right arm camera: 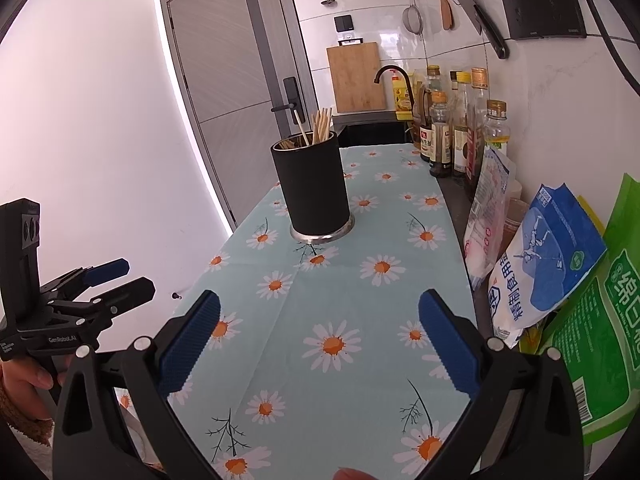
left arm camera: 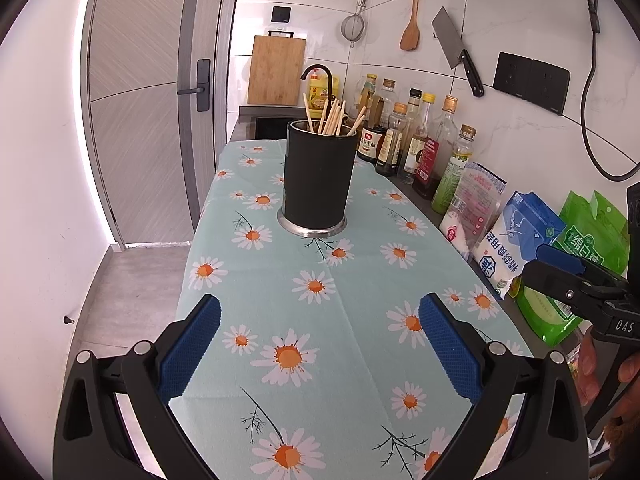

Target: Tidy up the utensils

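A black cylindrical utensil holder [left arm camera: 318, 178] with a steel base stands upright on the daisy-print tablecloth [left arm camera: 328, 320]. Several wooden chopsticks [left arm camera: 330, 116] stand in it. It also shows in the right wrist view [right arm camera: 314, 190], with its chopsticks [right arm camera: 318, 126]. My left gripper [left arm camera: 320, 344] is open and empty, held above the cloth well short of the holder. My right gripper [right arm camera: 320, 344] is open and empty too, above the near part of the cloth. Each gripper shows in the other's view, the right gripper [left arm camera: 560, 268] at the right edge and the left gripper [right arm camera: 120, 276] at the left.
Sauce and oil bottles [left arm camera: 416, 136] line the wall to the right. Bags of salt and other goods [left arm camera: 516, 236] lean nearer along that side. A cleaver [left arm camera: 456, 48], spatula and strainer hang on the tiled wall. A cutting board [left arm camera: 276, 70] and faucet stand behind. A door is at left.
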The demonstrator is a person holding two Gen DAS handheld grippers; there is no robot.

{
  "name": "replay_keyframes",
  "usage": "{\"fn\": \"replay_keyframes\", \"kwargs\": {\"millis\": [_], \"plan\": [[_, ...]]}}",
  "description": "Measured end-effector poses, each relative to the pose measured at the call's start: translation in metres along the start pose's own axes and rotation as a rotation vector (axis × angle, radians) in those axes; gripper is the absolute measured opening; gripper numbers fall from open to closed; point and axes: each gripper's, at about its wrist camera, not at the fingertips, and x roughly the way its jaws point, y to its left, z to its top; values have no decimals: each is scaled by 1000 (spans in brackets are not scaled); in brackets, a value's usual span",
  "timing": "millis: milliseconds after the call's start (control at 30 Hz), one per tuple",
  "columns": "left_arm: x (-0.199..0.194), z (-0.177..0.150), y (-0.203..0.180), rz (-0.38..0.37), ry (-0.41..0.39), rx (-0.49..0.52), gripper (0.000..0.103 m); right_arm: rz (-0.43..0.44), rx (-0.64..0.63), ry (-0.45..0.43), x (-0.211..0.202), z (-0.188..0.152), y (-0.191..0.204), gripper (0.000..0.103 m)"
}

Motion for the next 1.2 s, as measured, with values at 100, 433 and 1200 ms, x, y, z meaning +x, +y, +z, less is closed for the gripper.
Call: {"fn": "replay_keyframes", "kwargs": {"millis": [100,433,1200], "plan": [[0,0,0,-1,0,-2,97,-3,0,2,1,1,-1,98],[2,0,1,2,7,-3,97,-10,5,7,2,-1,-3,98],[3,1,0,-4,9,-2,97,-12,7,7,0,-3,-5,98]]}}
